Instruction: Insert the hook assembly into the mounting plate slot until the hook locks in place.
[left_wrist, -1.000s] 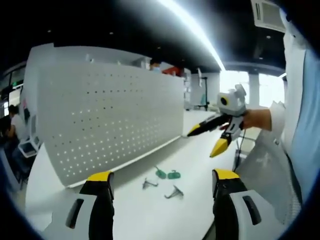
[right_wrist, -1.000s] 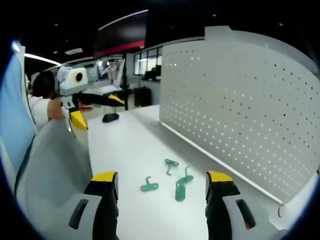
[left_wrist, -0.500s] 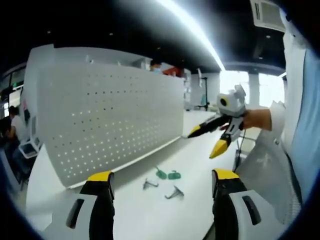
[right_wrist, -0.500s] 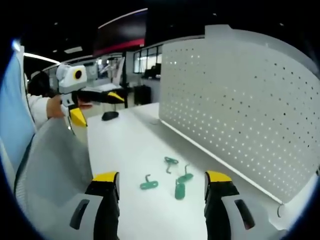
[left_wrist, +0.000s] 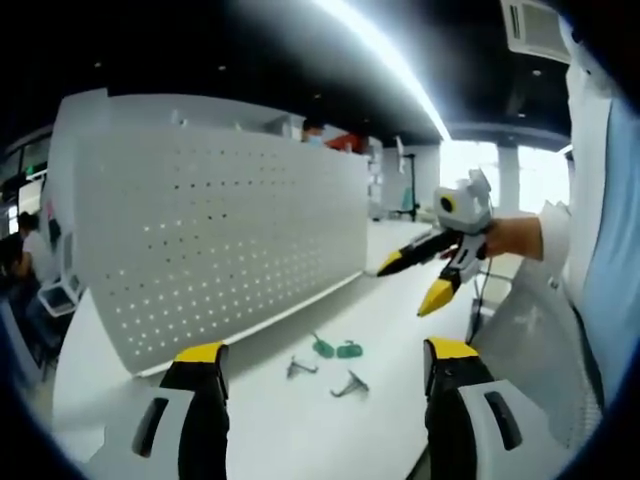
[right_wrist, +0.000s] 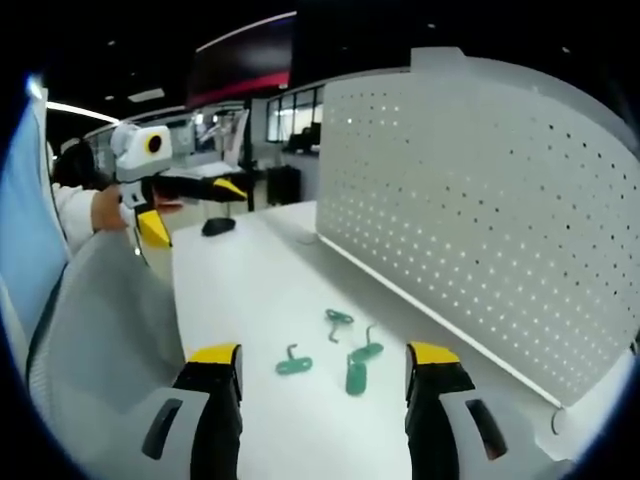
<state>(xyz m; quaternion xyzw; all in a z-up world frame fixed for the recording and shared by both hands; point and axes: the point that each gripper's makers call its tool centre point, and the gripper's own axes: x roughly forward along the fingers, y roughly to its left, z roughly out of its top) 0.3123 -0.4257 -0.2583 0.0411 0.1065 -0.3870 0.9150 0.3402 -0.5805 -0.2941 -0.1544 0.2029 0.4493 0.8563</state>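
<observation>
Several small green hooks lie loose on the white table (left_wrist: 300, 420): one hook (left_wrist: 348, 350) beside another (left_wrist: 322, 347), also seen as a hook (right_wrist: 295, 363) and a hook (right_wrist: 354, 375). Behind them stands the white perforated mounting plate (left_wrist: 220, 230), upright along the table (right_wrist: 480, 200). My left gripper (left_wrist: 326, 352) is open and holds nothing, well above and short of the hooks; from the other side it shows held in a hand (right_wrist: 193, 207). My right gripper (right_wrist: 323, 353) is likewise open with nothing in it, and hangs in the air at the right (left_wrist: 413, 280).
A grey-sleeved arm (right_wrist: 110, 330) and a light blue garment (left_wrist: 610, 250) flank the table's near side. A black mouse (right_wrist: 213, 226) lies far along the table. Other desks and people sit behind the plate and beyond the table's end.
Both views have drifted only slightly with the hands. The hooks lie where they were, and both grippers stay open in the air.
</observation>
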